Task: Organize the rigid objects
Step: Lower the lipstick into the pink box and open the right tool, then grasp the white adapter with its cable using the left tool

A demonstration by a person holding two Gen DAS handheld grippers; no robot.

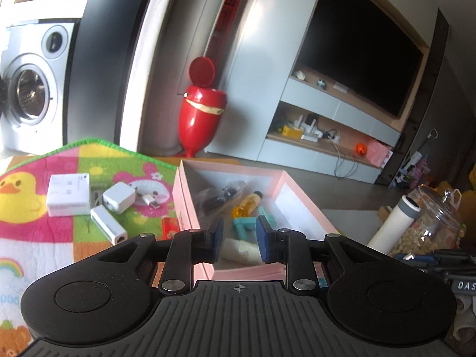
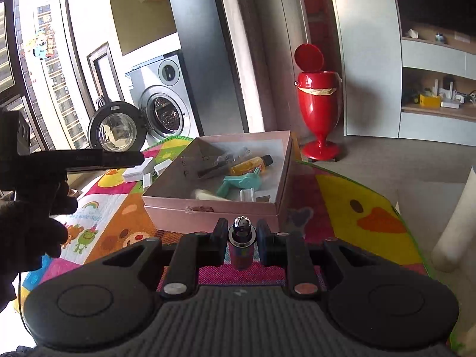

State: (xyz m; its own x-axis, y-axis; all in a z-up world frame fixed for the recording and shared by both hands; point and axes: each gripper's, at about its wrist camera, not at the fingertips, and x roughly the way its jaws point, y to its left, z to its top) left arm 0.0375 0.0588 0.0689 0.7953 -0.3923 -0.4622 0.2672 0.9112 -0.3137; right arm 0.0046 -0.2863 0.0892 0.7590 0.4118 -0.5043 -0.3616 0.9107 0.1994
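left claw [image 1: 239, 239] parted, empty, over box [image 1: 190, 208] | right claw [image 2: 241, 238] clamps lighter [image 2: 241, 245]

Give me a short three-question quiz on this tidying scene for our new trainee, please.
1. True or false: the right gripper is empty.
2. Which sits inside the pink box? A) yellow bottle B) white charger C) red bin
3. What lies between the left gripper's pads?

Key
1. False: it is shut on a lighter.
2. A; the charger lies on the play mat, the bin stands on the floor.
3. Nothing; they stand apart above the box.
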